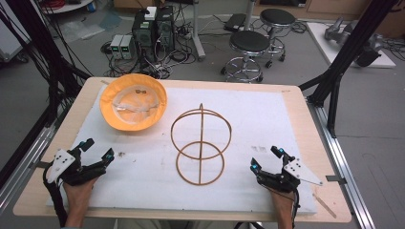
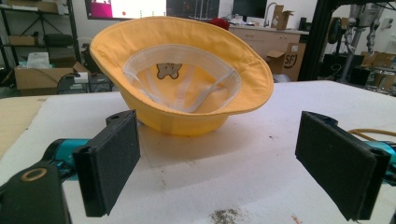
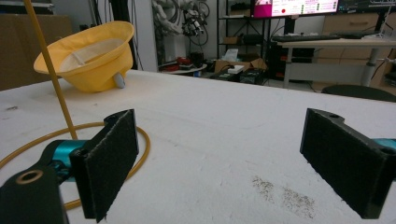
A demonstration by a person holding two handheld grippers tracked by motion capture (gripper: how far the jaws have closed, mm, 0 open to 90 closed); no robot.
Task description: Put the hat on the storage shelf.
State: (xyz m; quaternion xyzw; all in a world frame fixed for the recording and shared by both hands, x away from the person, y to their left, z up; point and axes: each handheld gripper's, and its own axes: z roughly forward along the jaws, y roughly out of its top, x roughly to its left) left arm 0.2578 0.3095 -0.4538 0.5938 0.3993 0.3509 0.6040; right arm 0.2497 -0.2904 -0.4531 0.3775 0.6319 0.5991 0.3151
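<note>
A yellow bucket hat (image 1: 133, 101) lies upside down at the back left of the white mat (image 1: 267, 124), its white lining facing up. In the middle stands a wire hat stand (image 1: 201, 144) with a base ring, an upper ring and an upright post. My left gripper (image 1: 99, 149) rests at the front left, open and holding nothing, pointing at the hat (image 2: 182, 74). At the front right my right gripper (image 1: 266, 158) is open too, with bare mat between its pads; the stand's base ring (image 3: 140, 140) and post lie to its left, the hat (image 3: 91, 56) farther off.
The mat covers a wooden table (image 1: 305, 114). Black frame posts (image 1: 344, 52) rise at both sides. Beyond the far edge the floor holds computer boxes (image 1: 153, 28), cables and two round stools (image 1: 249, 45). Dark smudges (image 3: 280, 193) mark the mat near my right gripper.
</note>
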